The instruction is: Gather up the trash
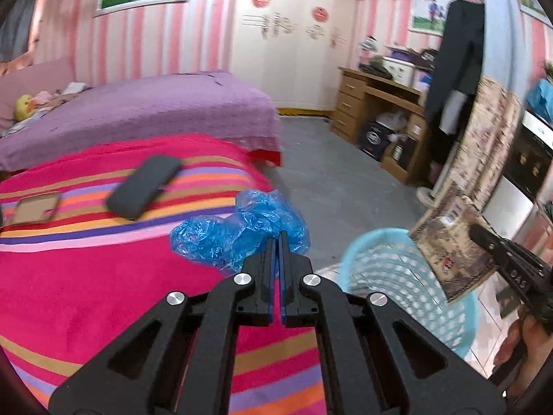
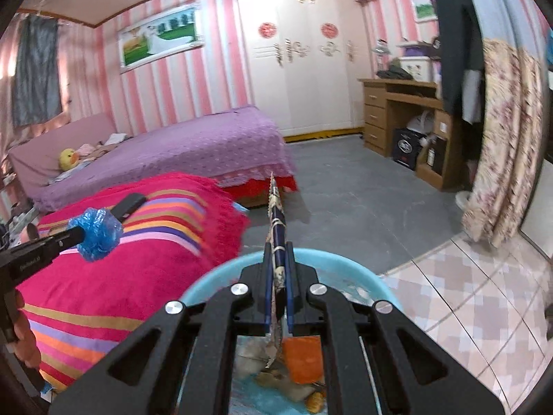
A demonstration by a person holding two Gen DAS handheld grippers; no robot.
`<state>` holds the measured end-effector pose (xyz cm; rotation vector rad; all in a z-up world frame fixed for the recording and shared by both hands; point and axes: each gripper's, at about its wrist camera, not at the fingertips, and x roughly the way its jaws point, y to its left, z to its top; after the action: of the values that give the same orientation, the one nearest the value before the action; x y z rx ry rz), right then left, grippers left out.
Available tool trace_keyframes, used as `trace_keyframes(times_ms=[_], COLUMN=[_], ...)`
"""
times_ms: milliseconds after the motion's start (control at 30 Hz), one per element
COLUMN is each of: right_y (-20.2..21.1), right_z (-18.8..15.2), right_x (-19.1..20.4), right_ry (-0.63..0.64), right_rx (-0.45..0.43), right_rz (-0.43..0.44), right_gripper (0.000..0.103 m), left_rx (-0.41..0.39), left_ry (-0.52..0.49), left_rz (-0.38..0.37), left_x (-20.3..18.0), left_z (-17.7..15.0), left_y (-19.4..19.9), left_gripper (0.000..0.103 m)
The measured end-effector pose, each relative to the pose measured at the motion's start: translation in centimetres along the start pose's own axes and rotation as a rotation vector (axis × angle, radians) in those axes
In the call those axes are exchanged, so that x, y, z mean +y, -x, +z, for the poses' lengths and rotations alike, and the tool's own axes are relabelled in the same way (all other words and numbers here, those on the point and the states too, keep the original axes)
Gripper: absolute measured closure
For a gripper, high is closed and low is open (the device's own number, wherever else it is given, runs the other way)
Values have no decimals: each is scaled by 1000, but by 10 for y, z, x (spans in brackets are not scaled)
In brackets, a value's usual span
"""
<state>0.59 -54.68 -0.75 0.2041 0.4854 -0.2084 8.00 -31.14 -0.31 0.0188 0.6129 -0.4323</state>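
The perforated light-blue plastic basket point(image 1: 408, 276) was cut off by both rigs; its contents were blurred. The left gripper point(image 1: 278, 238) was clamped on crumpled blue plastic film point(image 1: 238, 235) over a striped pink blanket point(image 1: 86, 276). The right gripper point(image 2: 278, 252) pinched a flat printed wrapper point(image 2: 276, 214) above the basket.

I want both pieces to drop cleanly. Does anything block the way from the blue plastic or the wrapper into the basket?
Nothing visible does. The right gripper holds the wrapper over the basket; the left gripper holds the blue plastic beside its rim.
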Motion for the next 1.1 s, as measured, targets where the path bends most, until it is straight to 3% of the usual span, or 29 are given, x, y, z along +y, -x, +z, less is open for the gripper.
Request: trace_keyframes(times_ms=[267, 500, 667, 833, 1100], right_y=[-7, -8, -10, -16, -26], right_z=[-6, -9, -12, -15, -19], right_x=[-25, -26, -26, -22, -13], right_ry=[-12, -6, -4, 6, 8], right_rx=[12, 15, 19, 33, 57], right_rz=[-65, -91, -99, -102, -93], right_gripper=[97, 97, 97, 97, 97], left_rx=[55, 93, 100, 98, 45], left_ry=[-71, -84, -97, -69, -48], left_rz=[-52, -58, -24, -11, 16], left_x=[-70, -87, -80, -60, -28], left_z=[-16, -11, -12, -7, 3], left_y=[-32, -60, -65, -59, -40], left_gripper=[103, 101, 40, 21, 11])
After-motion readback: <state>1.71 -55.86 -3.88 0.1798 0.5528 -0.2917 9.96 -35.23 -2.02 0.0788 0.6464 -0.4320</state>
